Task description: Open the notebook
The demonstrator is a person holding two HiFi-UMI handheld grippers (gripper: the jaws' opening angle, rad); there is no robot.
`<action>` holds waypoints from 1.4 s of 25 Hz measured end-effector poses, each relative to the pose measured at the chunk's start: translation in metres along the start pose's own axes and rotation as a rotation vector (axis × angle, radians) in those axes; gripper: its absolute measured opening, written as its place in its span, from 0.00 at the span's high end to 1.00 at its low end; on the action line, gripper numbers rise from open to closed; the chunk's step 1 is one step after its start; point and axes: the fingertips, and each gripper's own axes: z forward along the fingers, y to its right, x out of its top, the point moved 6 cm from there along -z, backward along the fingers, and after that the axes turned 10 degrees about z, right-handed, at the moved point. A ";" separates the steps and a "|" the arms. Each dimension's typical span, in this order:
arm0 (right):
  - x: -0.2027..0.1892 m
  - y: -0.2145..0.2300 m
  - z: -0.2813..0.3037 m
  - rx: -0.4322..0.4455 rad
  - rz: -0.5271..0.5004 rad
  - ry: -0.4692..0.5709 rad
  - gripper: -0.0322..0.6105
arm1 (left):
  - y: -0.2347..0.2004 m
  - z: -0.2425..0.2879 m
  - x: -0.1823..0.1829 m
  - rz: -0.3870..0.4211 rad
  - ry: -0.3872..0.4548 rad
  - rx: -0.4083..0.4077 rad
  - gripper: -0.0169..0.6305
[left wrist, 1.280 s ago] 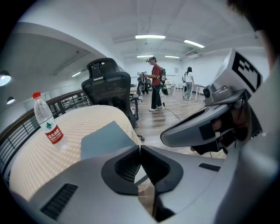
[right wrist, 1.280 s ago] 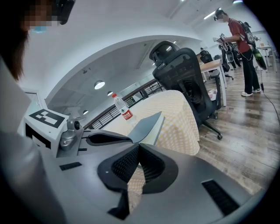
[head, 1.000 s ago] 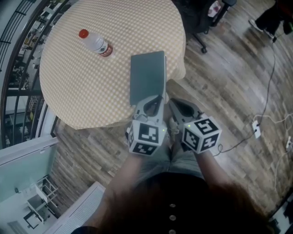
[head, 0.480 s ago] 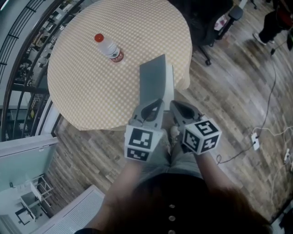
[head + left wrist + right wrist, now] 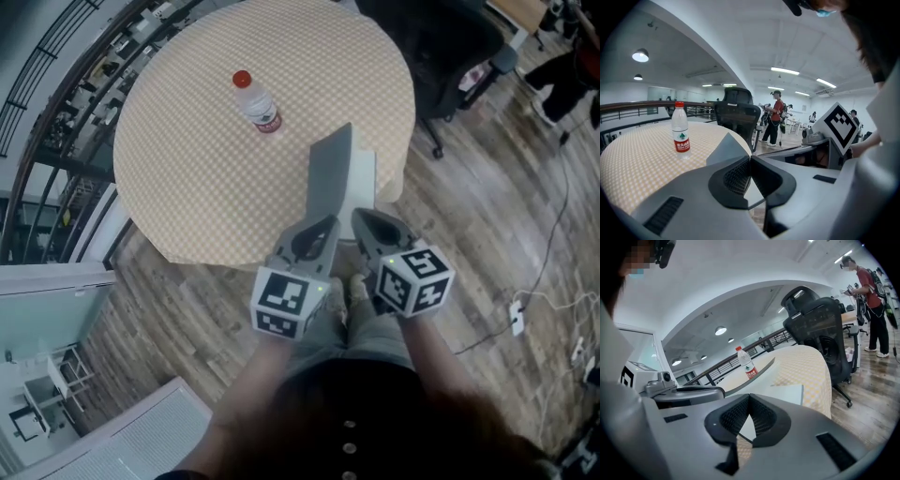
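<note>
We are holding a two-jaw gripper in each hand at the near rim of a round surface point(image 5: 206, 159) that is draped in a beige checked cloth. The thin grey notebook point(image 5: 364, 180) is lying at that near rim, towards the right side of the surface, and it is part way open. Its grey front cover point(image 5: 330, 169) is standing up steeply, and a white page is showing just to the right of it.

The left gripper point(image 5: 322, 225) is pinching the near end of the raised front cover. In the left gripper view its tongs are pressing together on that thin sheet. The right gripper point(image 5: 364, 217) is sitting just beside it, and its tongs are clamping the near edge of the notebook's lower pages, which are lying flat on the cloth.

A clear plastic water bottle point(image 5: 256, 103) with a red cap and red label is standing upright farther back on the surface, well apart from the notebook. A black office chair point(image 5: 441, 56) is standing on the wood-plank floor point(image 5: 487, 244) beyond the far right rim. In the gripper views a person point(image 5: 777, 117) in a red top is standing farther off.
</note>
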 end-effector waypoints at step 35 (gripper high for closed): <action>-0.010 -0.077 0.080 0.167 -0.125 -0.156 0.93 | -0.080 -0.065 -0.045 -0.223 0.080 0.192 0.95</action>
